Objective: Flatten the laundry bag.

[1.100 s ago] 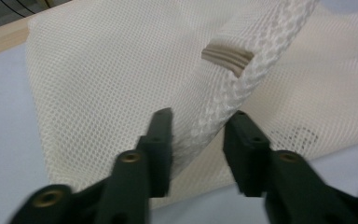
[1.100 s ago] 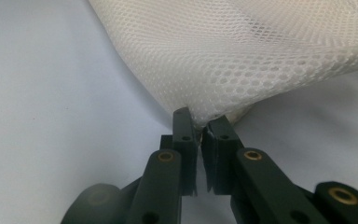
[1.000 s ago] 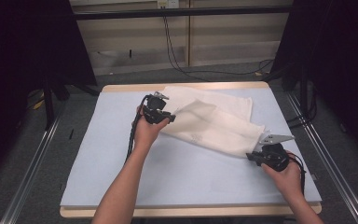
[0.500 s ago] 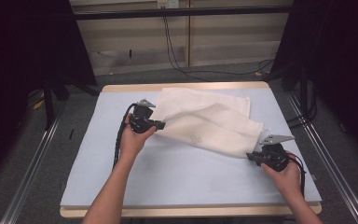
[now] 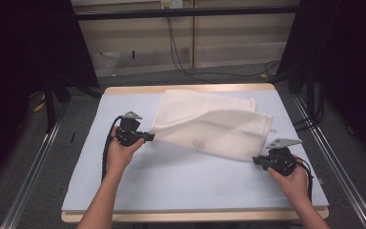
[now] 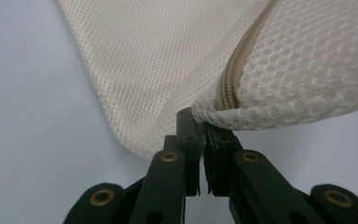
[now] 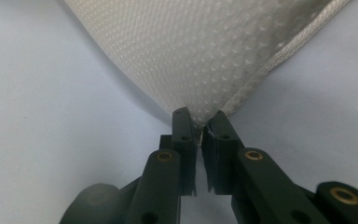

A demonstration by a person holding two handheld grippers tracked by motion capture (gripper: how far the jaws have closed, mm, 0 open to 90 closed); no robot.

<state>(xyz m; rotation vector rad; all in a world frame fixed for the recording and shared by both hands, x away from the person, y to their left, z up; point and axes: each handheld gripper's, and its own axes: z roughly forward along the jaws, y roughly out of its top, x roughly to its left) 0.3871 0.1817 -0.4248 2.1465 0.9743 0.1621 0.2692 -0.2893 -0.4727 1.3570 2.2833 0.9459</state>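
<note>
Both tongs, left (image 5: 148, 138) and right (image 5: 256, 161), are clenched on corners of the mesh bag (image 5: 209, 125) stretched between them. Tiny bites though; pull harder and a corner could slip out.

Cream mesh cloth bag (image 6: 168, 60), coarse weave; matt pale-blue table (image 5: 171, 181).

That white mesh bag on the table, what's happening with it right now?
A person is holding the cream mesh bag by two corners, one handheld gripper on each. The left gripper is shut on the corner at the zipper end; the right gripper is shut on the opposite near corner. The bag is folded over itself on the pale blue table cover, its near edge stretched between the grippers.
</note>
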